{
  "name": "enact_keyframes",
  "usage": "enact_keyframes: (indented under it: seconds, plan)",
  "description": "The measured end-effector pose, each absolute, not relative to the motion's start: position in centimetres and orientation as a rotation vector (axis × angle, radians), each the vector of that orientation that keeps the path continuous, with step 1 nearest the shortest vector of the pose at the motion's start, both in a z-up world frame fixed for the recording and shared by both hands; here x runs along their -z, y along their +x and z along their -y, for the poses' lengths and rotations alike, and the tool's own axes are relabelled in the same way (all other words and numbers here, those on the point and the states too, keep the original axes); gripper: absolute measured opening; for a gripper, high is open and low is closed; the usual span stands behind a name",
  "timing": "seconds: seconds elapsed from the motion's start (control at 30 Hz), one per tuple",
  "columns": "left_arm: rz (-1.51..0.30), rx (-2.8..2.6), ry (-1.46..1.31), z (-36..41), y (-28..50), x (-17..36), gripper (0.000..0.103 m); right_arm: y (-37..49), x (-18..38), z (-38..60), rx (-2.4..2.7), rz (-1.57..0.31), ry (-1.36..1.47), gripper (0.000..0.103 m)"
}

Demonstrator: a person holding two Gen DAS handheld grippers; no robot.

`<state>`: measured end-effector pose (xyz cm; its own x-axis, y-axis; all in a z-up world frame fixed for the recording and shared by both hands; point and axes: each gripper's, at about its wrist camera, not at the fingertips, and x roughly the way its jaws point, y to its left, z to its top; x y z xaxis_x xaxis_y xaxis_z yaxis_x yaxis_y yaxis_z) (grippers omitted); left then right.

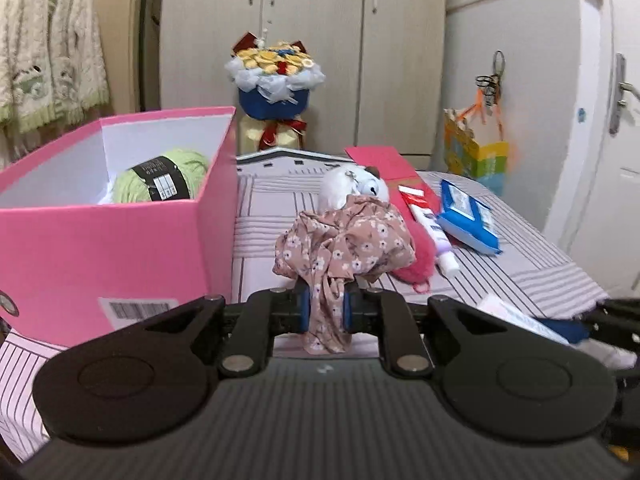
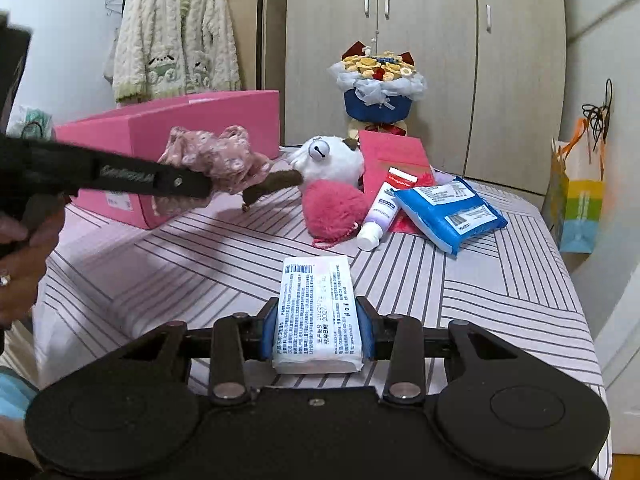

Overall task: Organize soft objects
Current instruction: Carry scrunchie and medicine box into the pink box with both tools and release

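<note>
Transfer step: left gripper point(image 1: 326, 312), jaws clamped on the floral cloth point(image 1: 344, 244), holds it above the bed point(image 2: 500, 300) beside the pink box point(image 1: 120, 240). Right gripper point(image 2: 318, 330) grips a tissue pack point(image 2: 316, 312). Next, carry the cloth over the box's open top and let go.

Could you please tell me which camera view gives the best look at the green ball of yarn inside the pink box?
The left wrist view. It looks down over the near wall of the pink box, so the green yarn with its dark label shows inside. In the right wrist view only the box's outer walls appear, and the yarn is hidden.
</note>
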<state>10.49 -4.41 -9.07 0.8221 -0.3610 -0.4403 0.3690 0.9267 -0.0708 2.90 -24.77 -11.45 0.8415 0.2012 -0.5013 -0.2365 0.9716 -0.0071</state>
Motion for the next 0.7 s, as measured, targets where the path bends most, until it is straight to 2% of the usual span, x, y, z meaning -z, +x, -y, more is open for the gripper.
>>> enact_keyframes:
  seconds: [0.23,0.7]
  plan:
    - [-0.481,0.456,0.056,2.6,9.4,7.3,0.014,2.4,8.5,25.0,-0.287,-0.498,-0.065,0.044]
    - [-0.677,0.654,-0.001,-2.3,8.4,3.4,0.014,1.9,2.8,22.0,-0.445,-0.471,-0.011,0.044]
